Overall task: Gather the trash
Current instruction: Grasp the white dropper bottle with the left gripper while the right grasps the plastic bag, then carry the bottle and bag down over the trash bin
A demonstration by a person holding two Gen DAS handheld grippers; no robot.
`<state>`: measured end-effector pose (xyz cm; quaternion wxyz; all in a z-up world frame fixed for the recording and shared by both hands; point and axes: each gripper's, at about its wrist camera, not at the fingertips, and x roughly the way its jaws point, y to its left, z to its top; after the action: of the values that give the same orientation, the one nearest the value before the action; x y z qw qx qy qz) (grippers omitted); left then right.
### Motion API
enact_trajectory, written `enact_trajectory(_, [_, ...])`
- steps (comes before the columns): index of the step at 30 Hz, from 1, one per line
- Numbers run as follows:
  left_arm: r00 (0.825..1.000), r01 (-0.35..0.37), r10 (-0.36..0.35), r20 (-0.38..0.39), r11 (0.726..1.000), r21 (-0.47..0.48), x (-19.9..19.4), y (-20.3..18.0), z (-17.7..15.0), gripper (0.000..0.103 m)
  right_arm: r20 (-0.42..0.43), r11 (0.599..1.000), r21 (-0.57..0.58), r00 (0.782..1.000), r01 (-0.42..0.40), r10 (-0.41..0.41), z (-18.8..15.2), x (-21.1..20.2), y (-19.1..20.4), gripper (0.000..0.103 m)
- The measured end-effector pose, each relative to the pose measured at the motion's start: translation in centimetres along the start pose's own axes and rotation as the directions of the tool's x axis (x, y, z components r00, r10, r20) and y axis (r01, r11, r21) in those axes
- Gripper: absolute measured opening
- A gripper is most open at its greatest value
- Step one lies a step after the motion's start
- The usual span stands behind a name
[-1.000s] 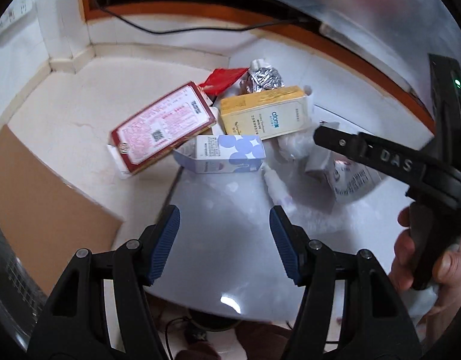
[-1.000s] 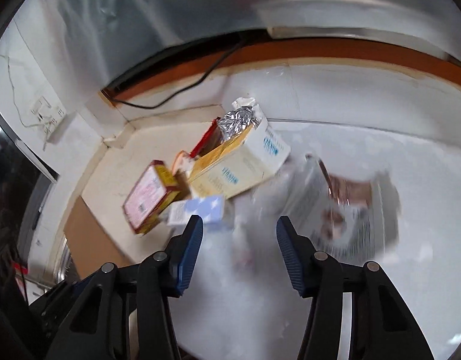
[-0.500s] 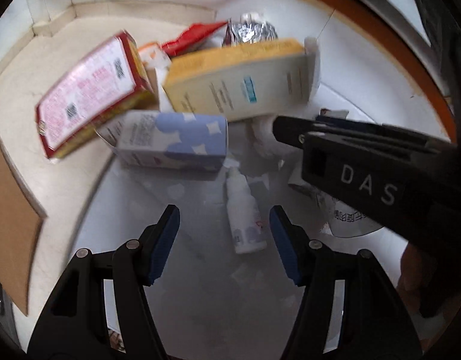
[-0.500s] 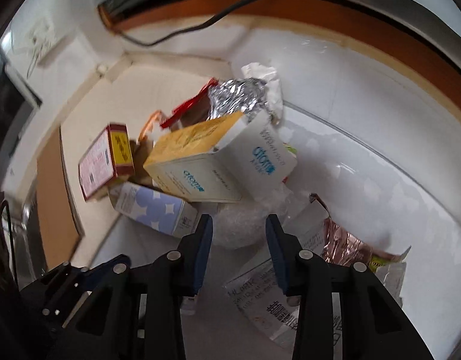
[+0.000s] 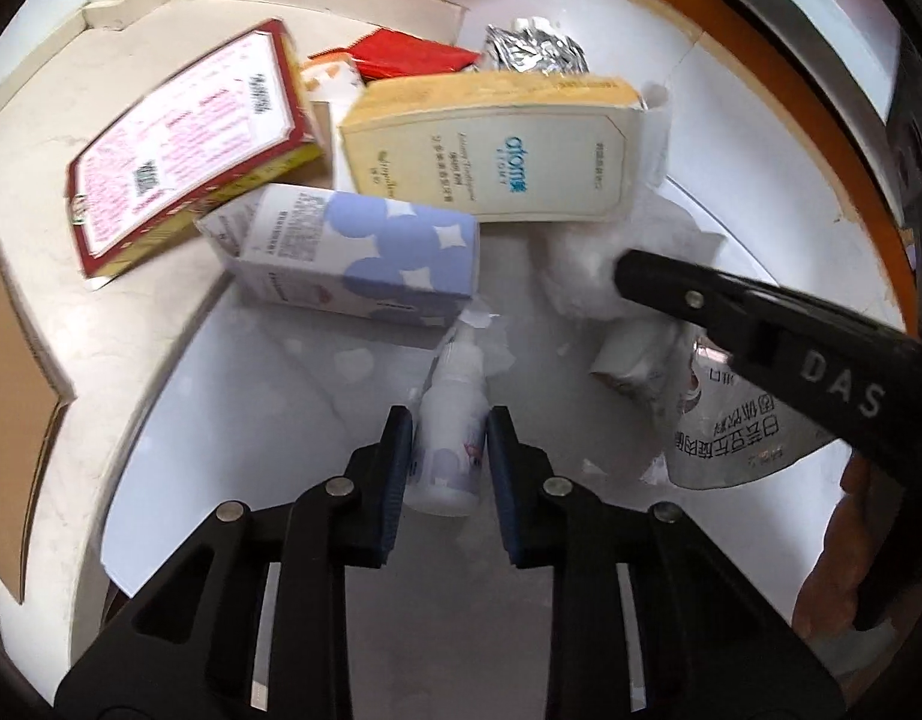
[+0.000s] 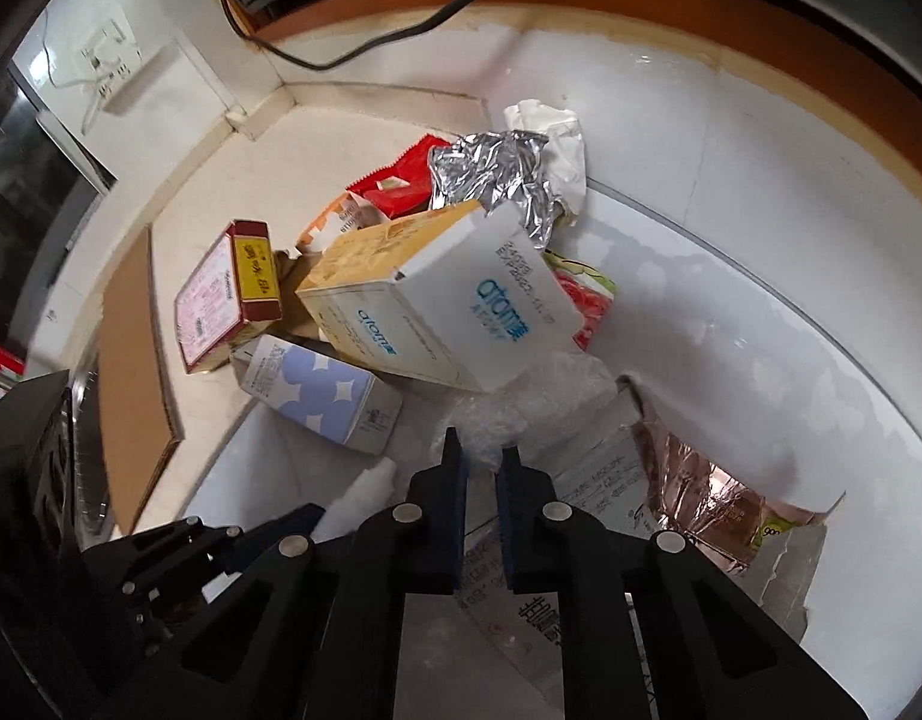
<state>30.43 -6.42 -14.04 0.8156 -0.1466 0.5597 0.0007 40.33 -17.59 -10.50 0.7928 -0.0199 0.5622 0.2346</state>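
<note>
A pile of trash lies on a white round table (image 5: pixel 269 420). My left gripper (image 5: pixel 449 426) is shut on a small white bottle (image 5: pixel 449 420), its pads on both sides of the body. My right gripper (image 6: pixel 480 456) is shut on the edge of a clear crumpled plastic bag (image 6: pixel 538 396); its arm crosses the left wrist view (image 5: pixel 760 324). Behind are a yellow-and-white carton (image 5: pixel 490 150) (image 6: pixel 437 312), a blue-dotted box (image 5: pixel 353 252) (image 6: pixel 317 390) and a red-edged box (image 5: pixel 185 144) (image 6: pixel 221 294).
Crumpled foil (image 6: pixel 496 168), a red wrapper (image 6: pixel 401 174), a printed pouch (image 5: pixel 724 438) and a copper foil wrapper (image 6: pixel 712 498) lie around. A cardboard sheet (image 6: pixel 131 372) lies on the counter left. A wall with a black cable (image 6: pixel 371 48) stands behind.
Both grippers moved forward into the pile and closed: the left on the small bottle, the right on the plastic bag.
</note>
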Motion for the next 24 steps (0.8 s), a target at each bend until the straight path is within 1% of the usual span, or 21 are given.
enact_trajectory(7, [1.000, 0.001, 0.000, 0.031, 1.000, -0.022, -2.6, 1.4, -0.9, 0.021, 0.049, 0.998, 0.038, 0.998, -0.052, 0.050, -2.0, -3.0, -0.1, 0.008])
enact_trajectory(13, [0.997, 0.025, -0.025, 0.074, 1.000, 0.002, -5.7, 3.0, -1.3, 0.021, 0.101, 0.994, 0.061, 0.991, -0.091, 0.084, -4.0, -5.5, 0.8, 0.007])
enact_trajectory(15, [0.995, 0.040, -0.041, 0.087, 0.999, 0.018, -7.2, 3.1, -0.9, 0.021, 0.122, 0.991, 0.069, 0.987, -0.111, 0.102, -4.6, -6.4, 1.4, 0.007])
enact_trajectory(18, [0.992, 0.061, -0.066, 0.107, 0.997, 0.052, -9.8, 3.8, -1.3, 0.021, 0.162, 0.987, 0.080, 0.979, -0.139, 0.124, -6.0, -8.2, 2.4, 0.007])
enact_trajectory(24, [0.984, 0.103, -0.122, 0.127, 0.983, 0.150, -14.6, 5.6, -3.1, 0.021, 0.227, 0.983, 0.114, 0.967, -0.144, 0.115, -9.7, -11.4, 5.9, 0.007])
